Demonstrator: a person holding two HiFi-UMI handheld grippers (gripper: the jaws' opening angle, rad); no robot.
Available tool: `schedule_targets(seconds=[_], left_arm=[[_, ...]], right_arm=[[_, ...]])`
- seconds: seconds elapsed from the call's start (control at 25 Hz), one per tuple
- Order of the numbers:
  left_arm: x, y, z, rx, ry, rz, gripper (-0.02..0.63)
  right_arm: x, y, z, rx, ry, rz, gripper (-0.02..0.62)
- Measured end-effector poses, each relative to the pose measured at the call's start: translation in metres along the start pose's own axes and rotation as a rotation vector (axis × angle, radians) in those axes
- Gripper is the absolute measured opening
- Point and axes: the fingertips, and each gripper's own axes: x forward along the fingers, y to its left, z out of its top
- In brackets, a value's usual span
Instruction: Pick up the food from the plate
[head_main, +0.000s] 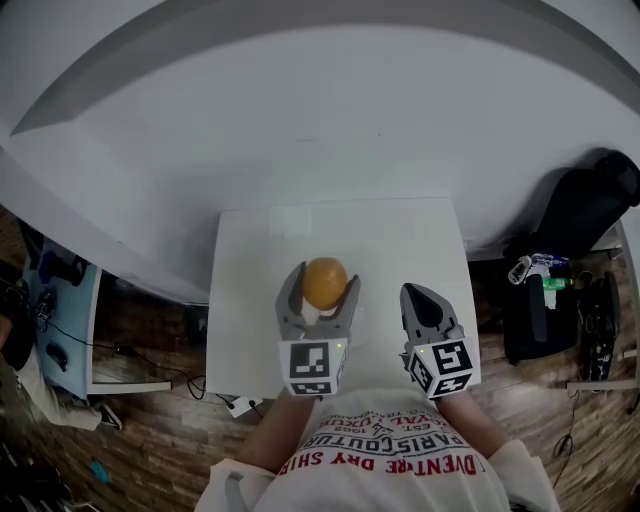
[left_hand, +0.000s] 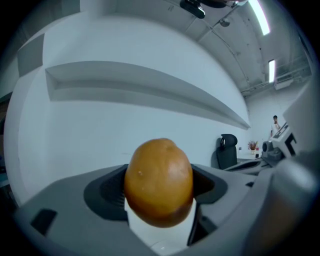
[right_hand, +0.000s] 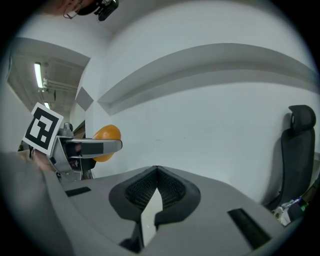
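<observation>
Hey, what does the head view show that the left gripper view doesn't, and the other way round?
Only the head view: the person's shirt, the wooden floor and the marker cube on top of the left gripper. Only the left gripper view: the ceiling lights and a distant person standing at the right. Both: the round orange food gripped between the left gripper's fingers, with the pale wall behind it.

**Inspector A:** Clothing?
**Inspector B:** The person is wearing a white shirt with red lettering and white sleeves.
**Inspector A:** Tools?
**Inspector B:** The left gripper and right gripper are showing grey jaws and black-and-white marker cubes.
</observation>
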Motion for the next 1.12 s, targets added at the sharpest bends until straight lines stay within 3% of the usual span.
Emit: schedule_targets(seconds=[1.12], left_arm=[[0.004,-0.009,-0.032,-0.056,0.094,-0.027,0.361]], right_arm=[[0.000,0.003,0.000,-0.014,-0.007,0.023,0.009]])
